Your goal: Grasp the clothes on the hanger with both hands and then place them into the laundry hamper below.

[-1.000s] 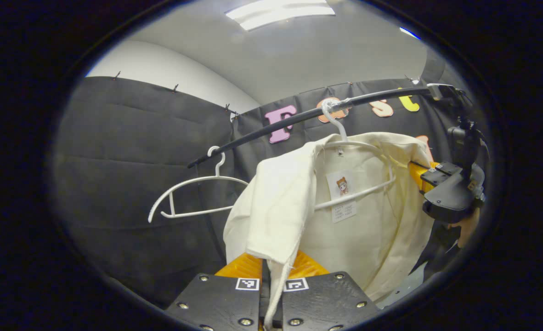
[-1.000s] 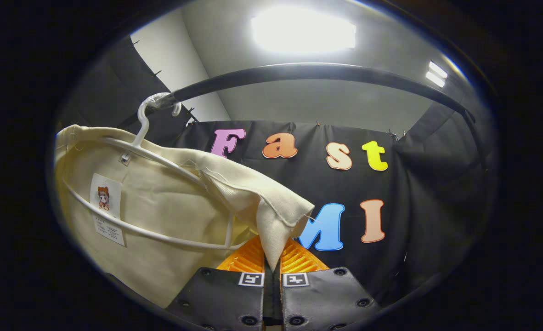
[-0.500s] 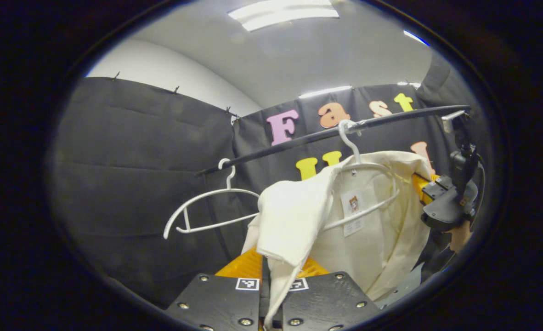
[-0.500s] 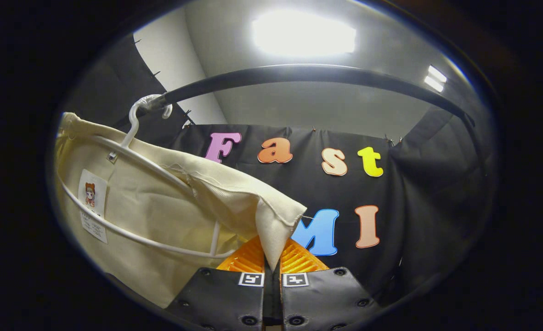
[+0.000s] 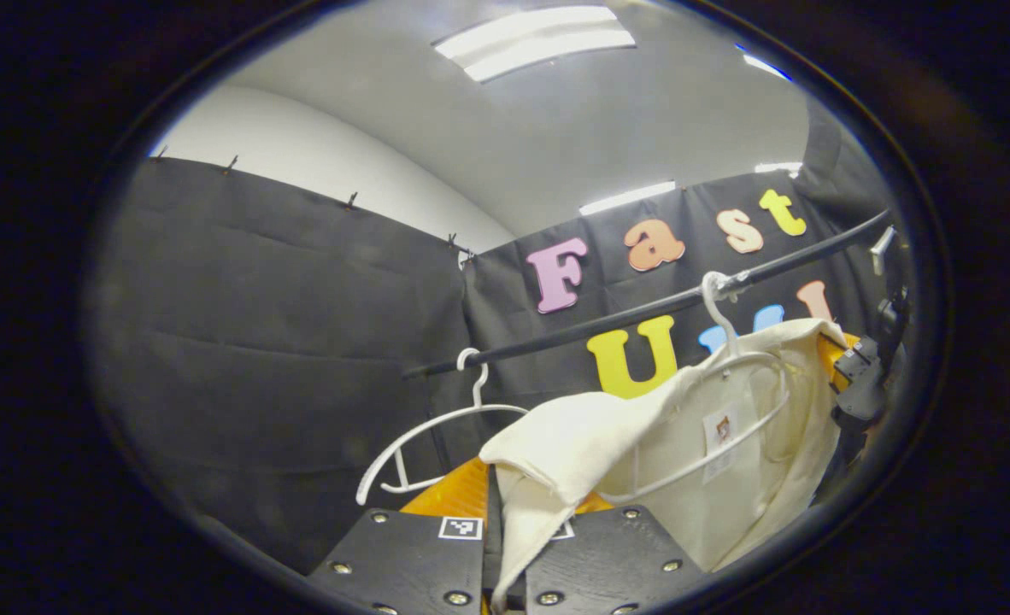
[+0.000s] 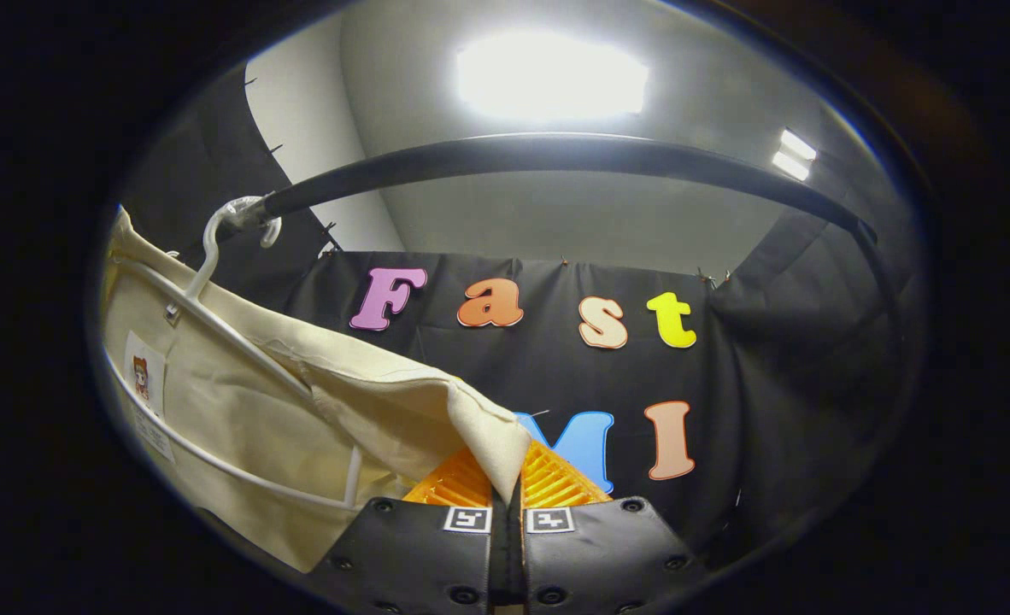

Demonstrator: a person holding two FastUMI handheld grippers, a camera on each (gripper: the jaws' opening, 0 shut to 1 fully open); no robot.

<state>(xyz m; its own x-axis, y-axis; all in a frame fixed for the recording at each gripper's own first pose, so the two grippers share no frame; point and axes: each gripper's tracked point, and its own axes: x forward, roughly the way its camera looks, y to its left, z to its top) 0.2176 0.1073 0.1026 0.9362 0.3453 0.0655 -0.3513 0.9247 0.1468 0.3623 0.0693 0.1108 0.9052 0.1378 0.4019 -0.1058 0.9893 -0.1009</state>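
A cream garment point(image 5: 710, 478) hangs on a white hanger point(image 5: 727, 410) hooked over the black rail point(image 5: 642, 312). My left gripper point(image 5: 505, 504) is shut on one shoulder fold of the garment, which is pulled off the hanger's end. In the right gripper view the same cream garment point(image 6: 240, 410) sits at the left on the white hanger point(image 6: 214, 316), and my right gripper point(image 6: 505, 474) is shut on its other shoulder fold. My right gripper point(image 5: 860, 389) also shows at the far right of the left gripper view, at the garment's edge. The hamper is out of sight.
A second, bare white hanger point(image 5: 437, 436) hangs on the rail to the left of the garment. The black rail point(image 6: 556, 154) arcs close overhead in the right gripper view. Black cloth walls enclose the booth on the back and sides.
Both grippers have dropped lower and drawn the garment's shoulders down and outward; the rail and hanger now sit higher and farther in both views. The grips have held.
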